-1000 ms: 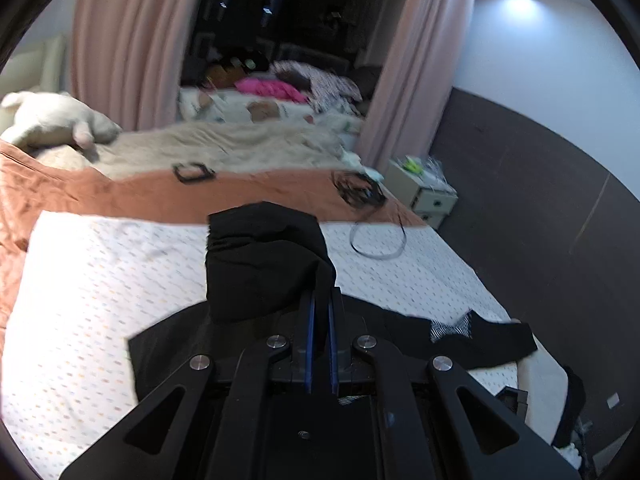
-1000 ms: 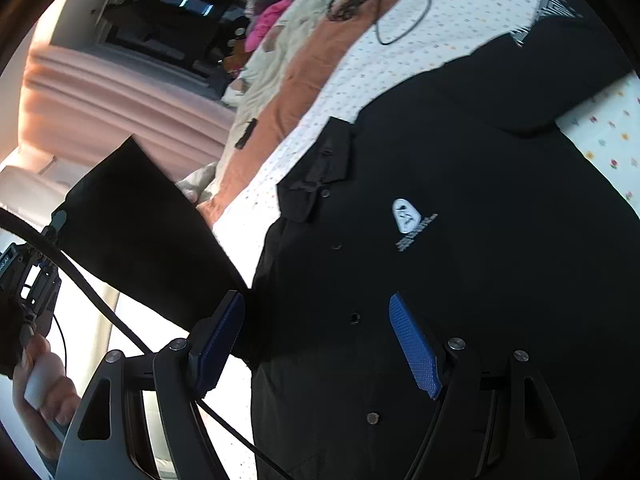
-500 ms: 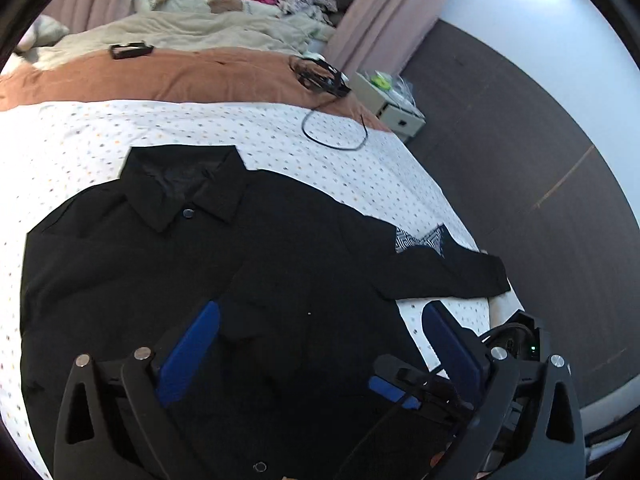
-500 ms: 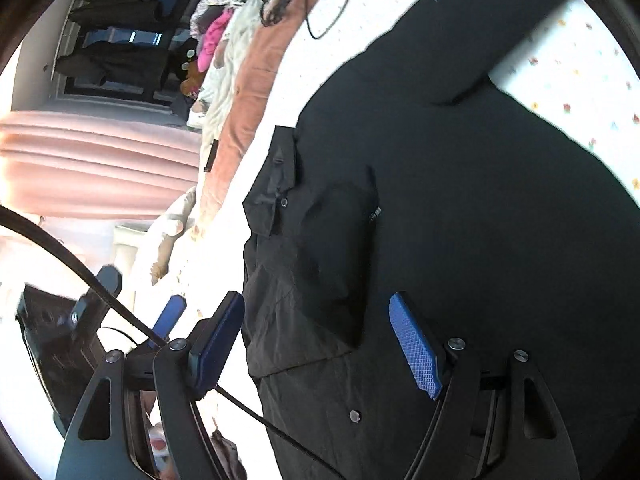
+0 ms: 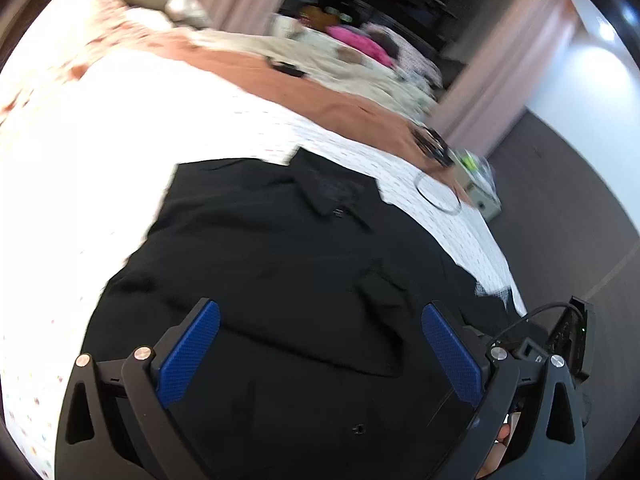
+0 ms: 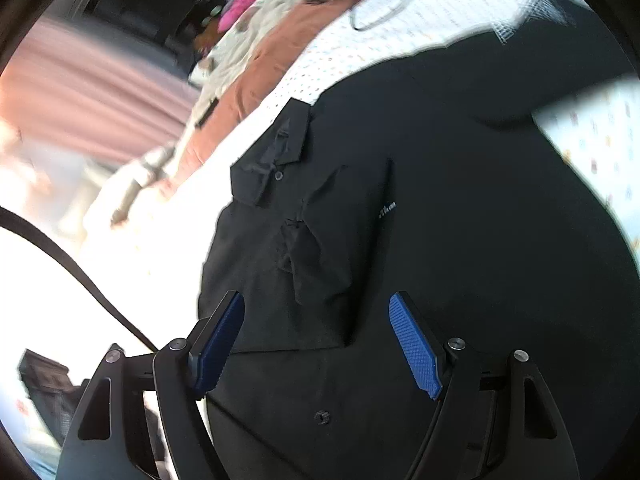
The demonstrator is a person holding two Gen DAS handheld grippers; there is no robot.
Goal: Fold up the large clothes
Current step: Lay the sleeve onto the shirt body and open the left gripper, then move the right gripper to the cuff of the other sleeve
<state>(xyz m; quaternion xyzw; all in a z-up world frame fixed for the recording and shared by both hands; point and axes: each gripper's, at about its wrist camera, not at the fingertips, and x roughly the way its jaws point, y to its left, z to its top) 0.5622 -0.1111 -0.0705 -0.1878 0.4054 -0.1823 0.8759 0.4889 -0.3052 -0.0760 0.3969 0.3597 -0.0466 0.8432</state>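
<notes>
So a second ago the left gripper had the sleeve pinched, now it's wide open and empty like the right gripper, with the black shirt mid-frame on the dotted sheet, sleeve folded in, first fold looks done.

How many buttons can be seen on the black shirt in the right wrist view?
2 on the black shirt: one button at the collar, another button lower on the placket, between the open right gripper's fingers. Folds and blur may hide others.
</notes>
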